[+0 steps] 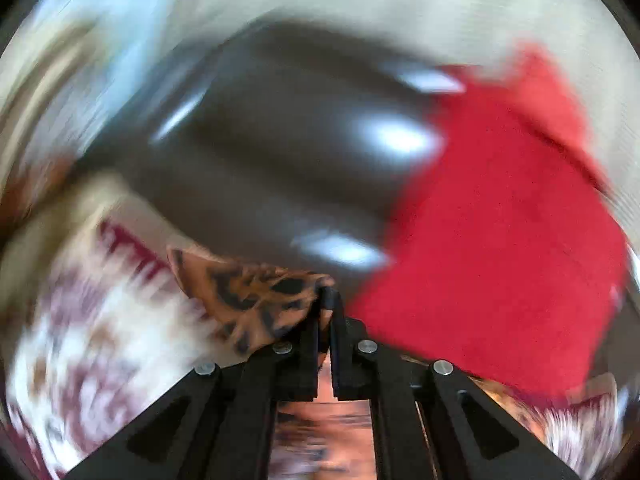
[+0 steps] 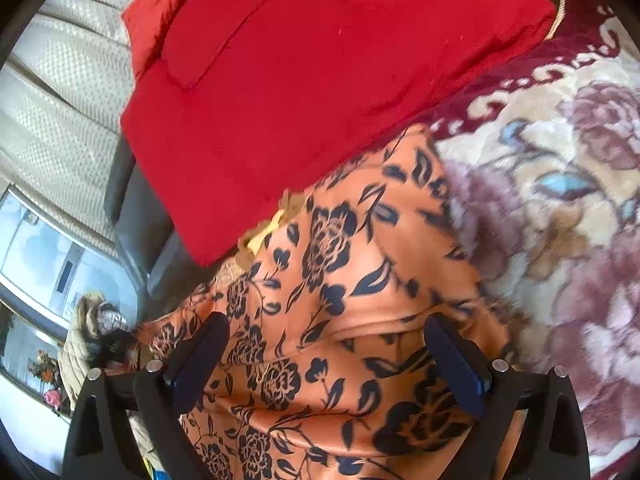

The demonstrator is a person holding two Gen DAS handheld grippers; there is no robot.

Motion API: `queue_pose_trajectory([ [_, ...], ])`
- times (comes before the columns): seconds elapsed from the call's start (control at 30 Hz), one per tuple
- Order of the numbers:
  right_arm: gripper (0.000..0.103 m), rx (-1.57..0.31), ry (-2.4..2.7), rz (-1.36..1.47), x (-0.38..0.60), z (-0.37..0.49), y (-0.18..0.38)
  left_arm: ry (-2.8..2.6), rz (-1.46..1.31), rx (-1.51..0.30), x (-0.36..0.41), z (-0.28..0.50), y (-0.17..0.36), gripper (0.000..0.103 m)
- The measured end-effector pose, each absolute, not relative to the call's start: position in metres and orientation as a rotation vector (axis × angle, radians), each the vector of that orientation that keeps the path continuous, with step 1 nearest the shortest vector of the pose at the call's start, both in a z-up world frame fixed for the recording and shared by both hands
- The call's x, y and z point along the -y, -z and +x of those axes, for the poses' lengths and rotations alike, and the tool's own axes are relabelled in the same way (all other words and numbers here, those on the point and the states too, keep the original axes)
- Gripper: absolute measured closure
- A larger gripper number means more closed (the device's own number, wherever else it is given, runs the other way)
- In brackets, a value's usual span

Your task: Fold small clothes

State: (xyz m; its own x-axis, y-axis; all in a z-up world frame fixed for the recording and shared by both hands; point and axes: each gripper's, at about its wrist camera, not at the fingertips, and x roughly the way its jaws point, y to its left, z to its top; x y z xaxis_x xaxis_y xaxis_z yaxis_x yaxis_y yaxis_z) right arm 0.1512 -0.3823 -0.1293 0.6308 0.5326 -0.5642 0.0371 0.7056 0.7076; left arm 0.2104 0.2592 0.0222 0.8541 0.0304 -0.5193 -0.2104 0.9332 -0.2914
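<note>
The left gripper [image 1: 327, 300] has its jaws pressed together on a bunched corner of the orange floral garment [image 1: 256, 300], the cloth pinched right at the fingertips and trailing off to the left. That view is badly smeared, so the dark glossy shape behind it — possibly a padded seat or headboard [image 1: 280, 152] — is hard to name for certain. A red cloth [image 1: 500, 240] lies to the right of the pinch, close beside the gripper. From the right wrist things are clearer: the right gripper [image 2: 326, 360] stands spread wide, its two fingers either side of the orange floral garment [image 2: 352, 280] — nothing pinched between them. The garment lies spread on a plush flowered blanket [image 2: 560, 208], its upper end tucked under the red cloth [image 2: 320, 80]. A pale quilted surface [image 2: 68, 100] shows at the left.
</note>
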Motion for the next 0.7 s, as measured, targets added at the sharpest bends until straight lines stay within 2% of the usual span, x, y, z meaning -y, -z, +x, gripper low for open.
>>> queue_pose_trajectory([
  [0.07,0.004,-0.838,-0.307,0.776,0.388,0.148,0.129,0.029,-0.245,-0.481,-0.187,0.211,-0.06,0.099],
  [0.17,0.004,-0.82,-0.313,0.8,0.394,0.143,0.124,0.241,-0.148,-0.474,-0.079,0.206,-0.087,0.099],
  [0.3,0.004,-0.785,-0.317,0.813,0.402,0.133,0.115,0.402,0.01,-0.582,0.038,0.191,-0.06,0.095],
  [0.33,0.003,-0.778,-0.314,0.824,0.406,0.131,0.115,0.425,0.037,-0.633,0.057,0.196,-0.037,0.084],
  [0.37,0.003,-0.772,-0.311,0.838,0.411,0.129,0.114,0.435,0.048,-0.707,0.075,0.197,-0.01,0.054],
  [0.4,0.003,-0.771,-0.305,0.852,0.415,0.128,0.116,0.442,0.059,-0.808,0.088,0.204,0.022,0.037],
  [0.43,0.002,-0.773,-0.296,0.862,0.418,0.128,0.117,0.431,0.068,-0.918,0.095,0.212,0.056,0.03],
  [0.53,0.001,-0.791,-0.286,0.886,0.423,0.128,0.12,0.328,0.056,-1.124,0.076,0.208,0.115,0.035],
  [0.7,0.001,-0.832,-0.3,0.872,0.422,0.135,0.123,0.28,-0.248,-1.006,-0.015,0.174,0.083,0.034],
])
